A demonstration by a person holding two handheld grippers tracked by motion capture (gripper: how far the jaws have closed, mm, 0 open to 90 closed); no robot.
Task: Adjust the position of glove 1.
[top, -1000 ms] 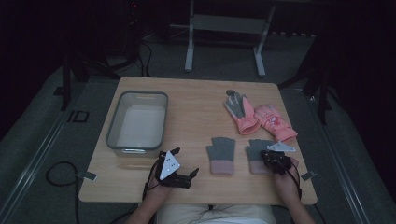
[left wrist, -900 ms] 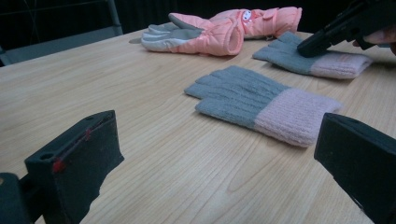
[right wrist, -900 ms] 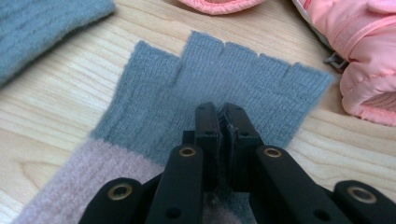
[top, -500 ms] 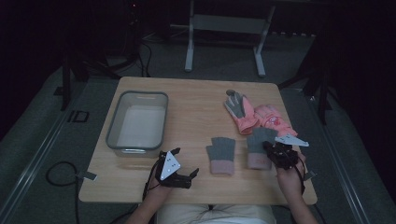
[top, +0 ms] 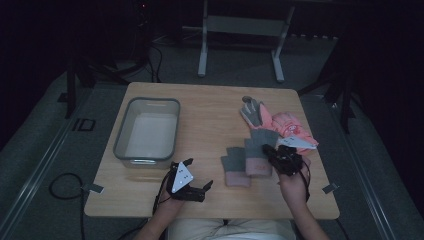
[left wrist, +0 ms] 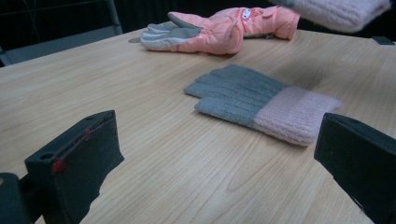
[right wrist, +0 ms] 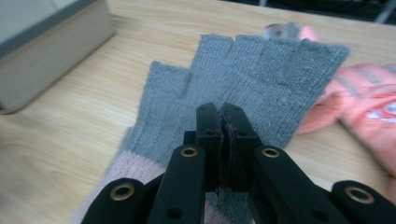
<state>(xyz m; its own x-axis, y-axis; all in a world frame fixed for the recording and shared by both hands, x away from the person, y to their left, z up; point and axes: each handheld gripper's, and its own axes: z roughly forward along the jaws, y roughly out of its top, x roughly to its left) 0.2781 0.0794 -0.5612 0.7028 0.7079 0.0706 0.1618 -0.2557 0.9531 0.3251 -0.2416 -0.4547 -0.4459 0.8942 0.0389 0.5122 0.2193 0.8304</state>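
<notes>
Right tool (top: 272, 152) is clenched on a grey knit glove with a pink cuff (right wrist: 261, 79), its two black jaws pressed together with the fabric pinched between them near the cuff. In the high view this held glove (top: 260, 152) sits at the right of the tabletop (top: 210, 112), partly overlapping its twin, a second grey glove (top: 235, 167) that lies flat just to its left. The left gripper view shows the held glove's pink cuff raised off the wood at the top edge. Just beyond the held glove lies a pair of pink padded gloves (top: 280, 122), one palm up. Left tool (top: 197, 180) rests near the front edge, released, jaws wide apart and holding nothing. A grey bin (top: 145, 132) stands at the left.
</notes>
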